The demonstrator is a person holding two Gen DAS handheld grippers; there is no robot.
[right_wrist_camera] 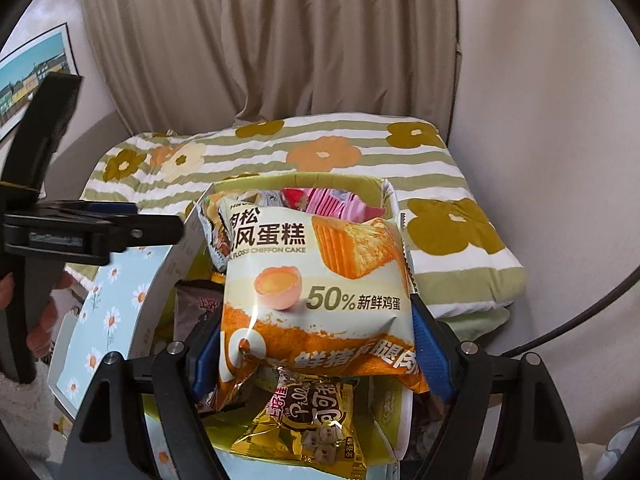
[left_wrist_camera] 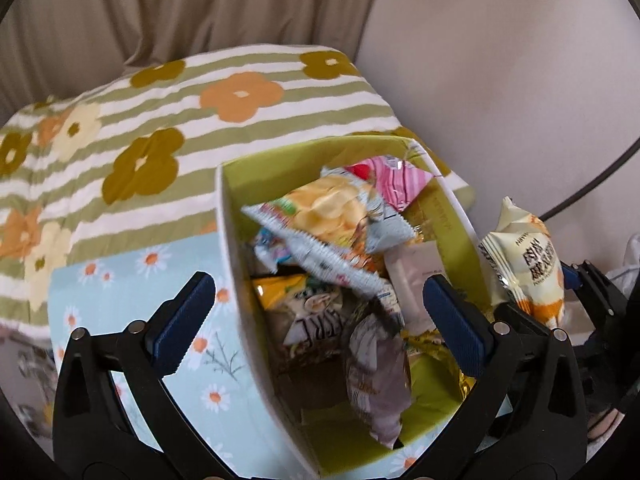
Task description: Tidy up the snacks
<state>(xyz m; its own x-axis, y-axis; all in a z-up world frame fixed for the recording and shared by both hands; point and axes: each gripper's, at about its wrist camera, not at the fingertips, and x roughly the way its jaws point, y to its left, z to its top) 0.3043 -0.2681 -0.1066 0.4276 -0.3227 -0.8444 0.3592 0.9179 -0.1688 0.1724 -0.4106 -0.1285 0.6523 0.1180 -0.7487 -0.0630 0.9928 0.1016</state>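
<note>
The right gripper (right_wrist_camera: 316, 356) has its jaws clamped on the lower sides of a chiffon cake packet (right_wrist_camera: 320, 276), which stands upright above the open storage box (right_wrist_camera: 120, 280). In the left wrist view the same packet (left_wrist_camera: 524, 264) appears just outside the box's right wall, level with its rim.

The left gripper (left_wrist_camera: 316, 320) has its jaws apart and holds nothing. One blue pad lies outside the box's left wall and the other inside the box, so the open jaws straddle that wall.

The storage box (left_wrist_camera: 132, 320) has a pale blue daisy-print exterior and a green interior. It sits on a striped flower-print mattress (left_wrist_camera: 160, 120), near that mattress's right edge and toward its near side.

The box is crowded with loose snacks:
- a potato chip bag (left_wrist_camera: 332, 216) lies tilted on top of the pile;
- a pink striped packet (left_wrist_camera: 396, 180) sits against the far wall;
- a gold wafer packet (right_wrist_camera: 312, 424) lies at the near end, directly below the held cake packet;
- a brown packet (left_wrist_camera: 380, 380) stands on end near the front.

These packets fill most of the space below the held packet.

A beige curtain (right_wrist_camera: 280, 40) hangs behind the mattress. A framed picture (right_wrist_camera: 36, 76) hangs on the wall at left.
</note>
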